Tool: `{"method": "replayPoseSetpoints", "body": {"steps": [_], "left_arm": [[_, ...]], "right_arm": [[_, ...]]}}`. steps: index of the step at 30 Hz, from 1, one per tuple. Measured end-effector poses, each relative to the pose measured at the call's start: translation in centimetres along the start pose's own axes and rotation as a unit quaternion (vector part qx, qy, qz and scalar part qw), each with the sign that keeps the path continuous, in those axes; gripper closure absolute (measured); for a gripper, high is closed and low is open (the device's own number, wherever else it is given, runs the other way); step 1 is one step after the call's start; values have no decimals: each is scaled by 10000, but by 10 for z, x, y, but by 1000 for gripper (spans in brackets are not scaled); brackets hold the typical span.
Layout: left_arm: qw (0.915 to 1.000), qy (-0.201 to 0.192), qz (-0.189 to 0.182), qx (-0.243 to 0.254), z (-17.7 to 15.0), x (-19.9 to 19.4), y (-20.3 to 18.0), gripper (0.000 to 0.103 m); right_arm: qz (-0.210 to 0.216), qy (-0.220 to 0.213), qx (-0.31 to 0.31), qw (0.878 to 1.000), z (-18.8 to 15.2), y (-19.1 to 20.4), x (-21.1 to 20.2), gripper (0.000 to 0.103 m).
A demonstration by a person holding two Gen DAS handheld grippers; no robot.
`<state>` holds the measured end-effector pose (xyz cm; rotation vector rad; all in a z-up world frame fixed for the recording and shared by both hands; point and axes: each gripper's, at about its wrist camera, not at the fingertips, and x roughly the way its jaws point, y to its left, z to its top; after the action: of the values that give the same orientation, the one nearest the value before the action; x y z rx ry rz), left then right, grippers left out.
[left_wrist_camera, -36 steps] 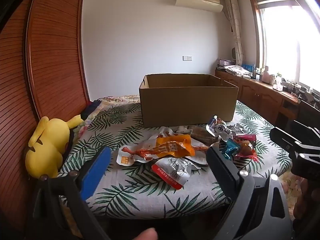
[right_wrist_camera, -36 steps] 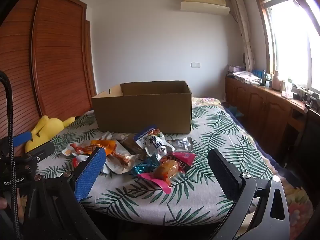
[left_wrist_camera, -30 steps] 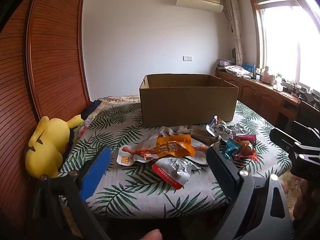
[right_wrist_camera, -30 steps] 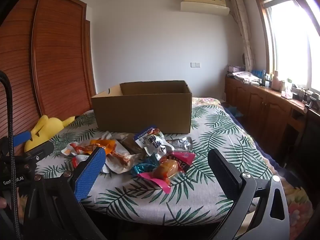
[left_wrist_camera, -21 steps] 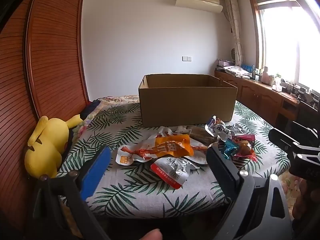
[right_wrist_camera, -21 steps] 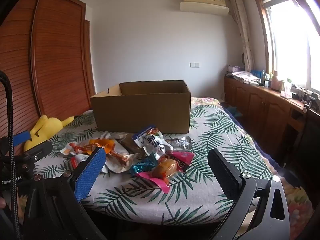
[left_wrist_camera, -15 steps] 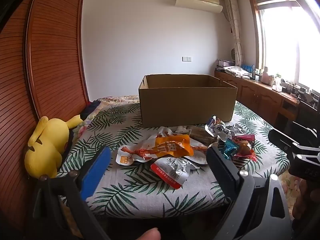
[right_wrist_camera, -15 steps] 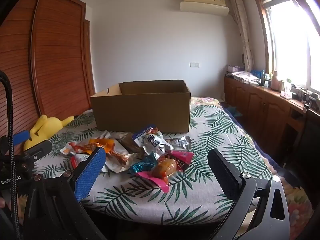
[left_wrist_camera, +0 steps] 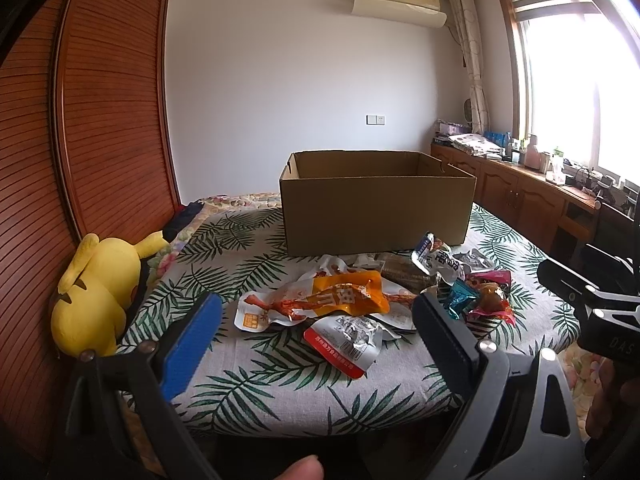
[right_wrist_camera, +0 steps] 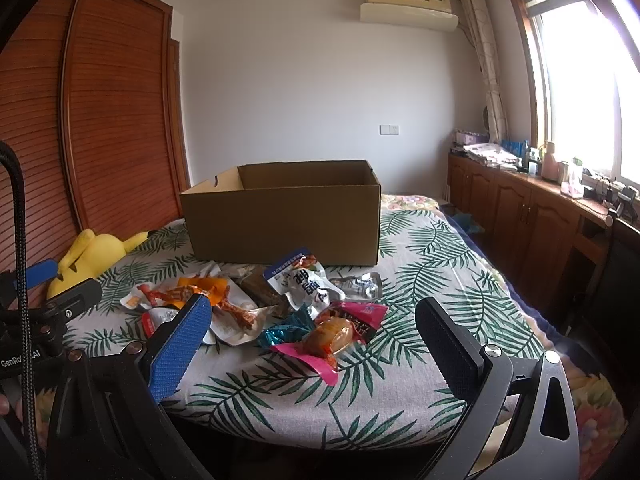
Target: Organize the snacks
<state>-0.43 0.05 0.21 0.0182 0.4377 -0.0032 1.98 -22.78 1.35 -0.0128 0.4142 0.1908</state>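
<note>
We see a bed (left_wrist_camera: 248, 384) with a leaf-print cover, and a pile of snacks lies on it. Behind the pile stands an open cardboard box (left_wrist_camera: 376, 212), and the nearest snacks lie close to its front wall.

In the pile, an orange snack bag (left_wrist_camera: 344, 294) lies on top of some white packets. A red and silver packet (left_wrist_camera: 346, 340) lies in front of it, closest to us. A white and blue bag (left_wrist_camera: 438, 260) sits up a little at the back. Next to it is a small silver packet (right_wrist_camera: 360, 284). A pink wrapper (right_wrist_camera: 332, 334) with a brown snack inside lies on the near right side of the pile, and a teal wrapper (right_wrist_camera: 286, 330) touches it.

Our left hand-held gripper (left_wrist_camera: 316, 330) is held in the air before the bed edge. Its two fingers are wide apart and hold nothing. One finger has a blue pad (left_wrist_camera: 192, 344).

Our right hand-held gripper (right_wrist_camera: 314, 340) is also in the air in front of the bed. Its fingers are wide apart too, with nothing between them.

A yellow plush toy (left_wrist_camera: 96, 284) lies at the left side of the bed, beside a brown wooden wardrobe (left_wrist_camera: 108, 120). A fingertip (left_wrist_camera: 300, 468) of the person shows at the bottom of the left view.
</note>
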Motion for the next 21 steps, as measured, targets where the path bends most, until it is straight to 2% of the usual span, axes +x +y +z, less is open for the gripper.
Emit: {"method": "replayPoseSetpoints", "body": {"steps": [21], "left_arm": [[10000,-7,-9,-4,1,0,1,6]], "right_arm": [[-26,-1,-21,10000,1,-1,0,0]]}}
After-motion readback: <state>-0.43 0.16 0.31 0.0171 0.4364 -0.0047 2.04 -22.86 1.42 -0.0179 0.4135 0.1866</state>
